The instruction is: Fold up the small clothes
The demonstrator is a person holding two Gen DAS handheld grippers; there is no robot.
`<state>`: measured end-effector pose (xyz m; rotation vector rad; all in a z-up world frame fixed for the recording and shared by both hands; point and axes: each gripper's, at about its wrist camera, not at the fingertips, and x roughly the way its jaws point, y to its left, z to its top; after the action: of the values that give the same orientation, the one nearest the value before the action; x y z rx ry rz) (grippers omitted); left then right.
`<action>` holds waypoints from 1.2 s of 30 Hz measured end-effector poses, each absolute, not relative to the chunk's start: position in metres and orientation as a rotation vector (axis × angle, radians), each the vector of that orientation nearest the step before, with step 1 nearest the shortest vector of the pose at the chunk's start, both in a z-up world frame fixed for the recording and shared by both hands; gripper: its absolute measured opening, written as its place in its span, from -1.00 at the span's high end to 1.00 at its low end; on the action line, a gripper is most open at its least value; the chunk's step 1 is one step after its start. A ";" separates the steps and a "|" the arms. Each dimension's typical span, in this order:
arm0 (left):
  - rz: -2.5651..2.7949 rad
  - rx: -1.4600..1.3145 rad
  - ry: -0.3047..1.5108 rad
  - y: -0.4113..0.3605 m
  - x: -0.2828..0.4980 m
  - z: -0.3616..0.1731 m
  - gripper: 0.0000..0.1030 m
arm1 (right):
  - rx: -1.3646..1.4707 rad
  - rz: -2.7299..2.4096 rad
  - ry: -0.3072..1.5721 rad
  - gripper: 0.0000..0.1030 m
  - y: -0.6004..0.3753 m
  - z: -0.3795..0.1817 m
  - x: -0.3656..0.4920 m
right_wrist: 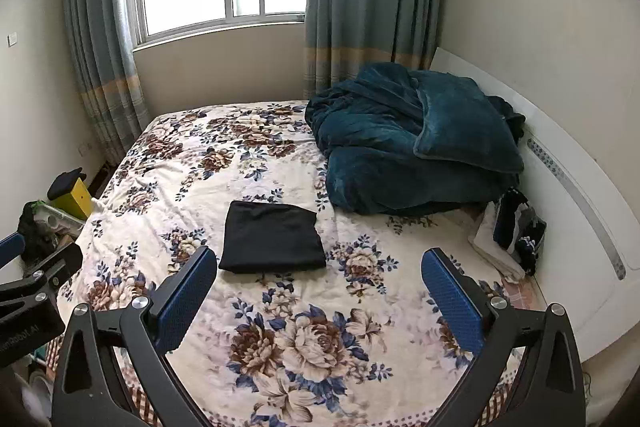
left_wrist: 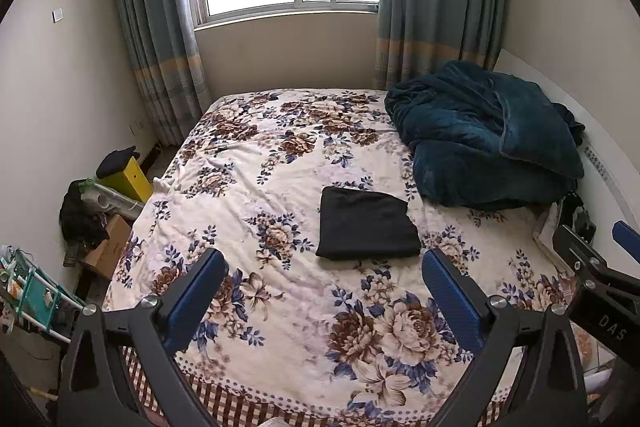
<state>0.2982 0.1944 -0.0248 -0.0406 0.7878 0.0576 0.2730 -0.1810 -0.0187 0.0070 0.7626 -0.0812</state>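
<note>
A folded black garment (left_wrist: 368,225) lies flat on the floral bed (left_wrist: 280,307). Both the left tool (left_wrist: 324,291) and right tool (right_wrist: 320,287) hover near it, wide and empty.

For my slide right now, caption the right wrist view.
Open right tool above floral bedspread, folded black garment ahead.

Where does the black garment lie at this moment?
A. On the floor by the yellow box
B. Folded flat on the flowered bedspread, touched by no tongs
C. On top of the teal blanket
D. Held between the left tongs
B: the black garment lies folded on the flowered bedspread, beyond both open tongs, left and right.
</note>
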 end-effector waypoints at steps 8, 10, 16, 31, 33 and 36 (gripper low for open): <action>0.066 -0.034 0.792 0.195 0.297 -0.026 -0.96 | 0.016 -0.073 0.772 -1.00 -0.177 -0.021 0.272; 0.065 -0.035 0.793 0.194 0.296 -0.027 -0.96 | 0.020 -0.066 0.780 -1.00 -0.176 -0.022 0.271; 0.064 -0.031 0.794 0.192 0.294 -0.027 -0.96 | 0.024 -0.059 0.784 -1.00 -0.172 -0.024 0.268; 0.064 -0.028 0.787 0.195 0.293 -0.025 -0.96 | 0.036 -0.062 0.788 -1.00 -0.171 -0.025 0.263; 0.063 -0.028 0.787 0.196 0.293 -0.024 -0.96 | 0.036 -0.062 0.786 -1.00 -0.171 -0.025 0.263; 0.063 -0.027 0.787 0.196 0.293 -0.024 -0.96 | 0.041 -0.061 0.789 -1.00 -0.170 -0.026 0.262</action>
<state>0.2926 0.1959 -0.0239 -0.0275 0.7872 0.0627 0.2621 -0.1703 -0.0259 0.0408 0.7892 -0.0610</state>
